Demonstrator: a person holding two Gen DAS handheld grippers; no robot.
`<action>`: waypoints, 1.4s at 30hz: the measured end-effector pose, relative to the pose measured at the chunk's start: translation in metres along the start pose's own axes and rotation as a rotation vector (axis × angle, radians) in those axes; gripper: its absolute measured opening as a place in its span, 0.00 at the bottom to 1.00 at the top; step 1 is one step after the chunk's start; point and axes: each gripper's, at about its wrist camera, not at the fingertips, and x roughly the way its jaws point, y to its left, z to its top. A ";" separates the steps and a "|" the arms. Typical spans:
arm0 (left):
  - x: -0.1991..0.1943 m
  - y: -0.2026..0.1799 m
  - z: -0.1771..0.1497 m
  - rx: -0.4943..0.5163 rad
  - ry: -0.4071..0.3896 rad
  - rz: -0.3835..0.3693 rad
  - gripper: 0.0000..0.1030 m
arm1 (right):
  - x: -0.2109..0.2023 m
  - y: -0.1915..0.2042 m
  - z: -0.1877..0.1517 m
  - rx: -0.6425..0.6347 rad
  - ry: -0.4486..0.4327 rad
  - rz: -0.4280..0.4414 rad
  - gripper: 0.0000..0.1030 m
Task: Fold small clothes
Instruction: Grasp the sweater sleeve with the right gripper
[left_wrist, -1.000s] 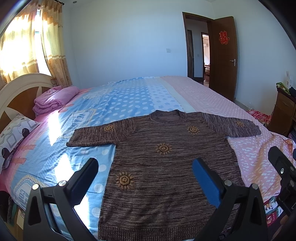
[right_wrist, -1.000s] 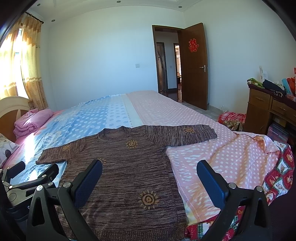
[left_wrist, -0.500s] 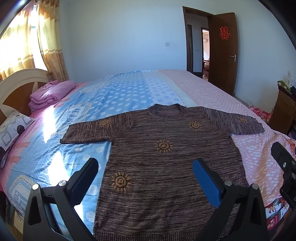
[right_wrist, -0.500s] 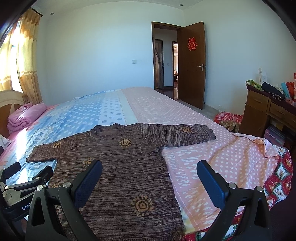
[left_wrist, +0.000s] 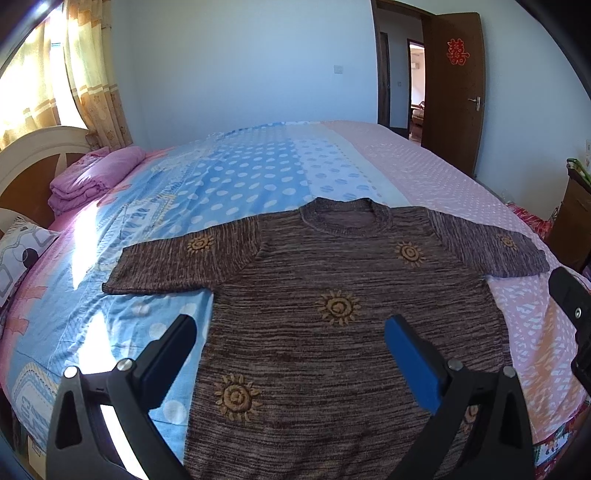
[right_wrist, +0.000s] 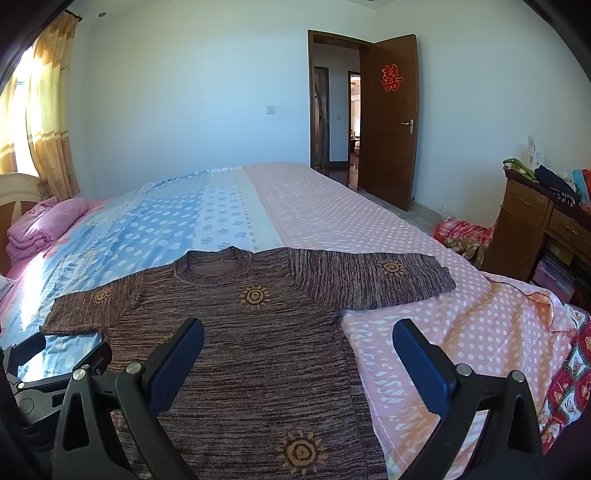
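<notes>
Firstly, bed (left_wrist: 258, 184): wide, covered in a blue and pink polka-dot sheet, sunlit toward the headboard. Door (right_wrist: 391, 122): dark wood, standing open, red paper emblem on it. Sweater (left_wrist: 332, 314): brown knit with orange sun motifs, short-sleeved, lying flat and face up near the bed's near edge, both sleeves spread outward, collar toward the far wall. Wooden cabinet (right_wrist: 532, 229): beside the bed on the right, clutter on top. Folded pink blanket (left_wrist: 92, 177): stacked by the headboard. Left tool (left_wrist: 288, 343): jaws spread wide, holding nothing, poised above the sweater's lower half. Right tool (right_wrist: 299, 350): likewise wide open and empty, over the sweater's right edge.
</notes>
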 end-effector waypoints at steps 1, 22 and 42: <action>0.005 0.000 0.002 0.000 0.006 0.002 1.00 | 0.006 0.002 0.002 0.001 0.008 0.004 0.99; 0.114 -0.011 0.049 0.043 0.091 -0.009 1.00 | 0.127 -0.051 0.023 0.082 0.124 -0.001 0.99; 0.217 0.025 0.049 -0.125 0.139 0.023 1.00 | 0.253 -0.293 0.050 0.428 0.246 -0.277 0.44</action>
